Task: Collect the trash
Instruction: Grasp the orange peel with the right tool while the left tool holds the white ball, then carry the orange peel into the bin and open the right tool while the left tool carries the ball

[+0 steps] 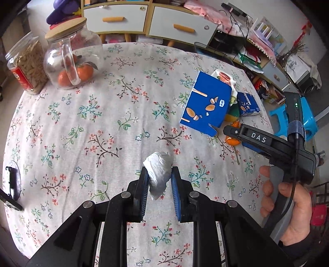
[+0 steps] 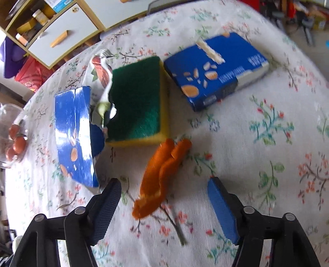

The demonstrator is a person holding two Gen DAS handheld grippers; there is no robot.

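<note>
My left gripper (image 1: 159, 171) is shut on a crumpled white tissue (image 1: 158, 174), held above the floral tablecloth (image 1: 102, 123). In the right wrist view my right gripper (image 2: 164, 184) stands open, and a strip of orange peel (image 2: 162, 174) lies on the cloth between its fingers with neither pad touching it. Past the peel lie a green and yellow sponge (image 2: 137, 104), a torn blue carton (image 2: 76, 135), a torn foil wrapper (image 2: 100, 82) and a second blue carton (image 2: 216, 69). The left wrist view shows the right gripper's body (image 1: 267, 143) in a person's hand (image 1: 287, 209) over the peel (image 1: 233, 139).
A lidded glass jar of tangerines (image 1: 72, 59) and a plastic jar of snacks (image 1: 26, 63) stand at the table's far left. A black object (image 1: 12, 184) lies at the left edge. White drawers (image 1: 115, 18) and a cluttered shelf stand behind; a blue stool (image 1: 298, 117) is at the right.
</note>
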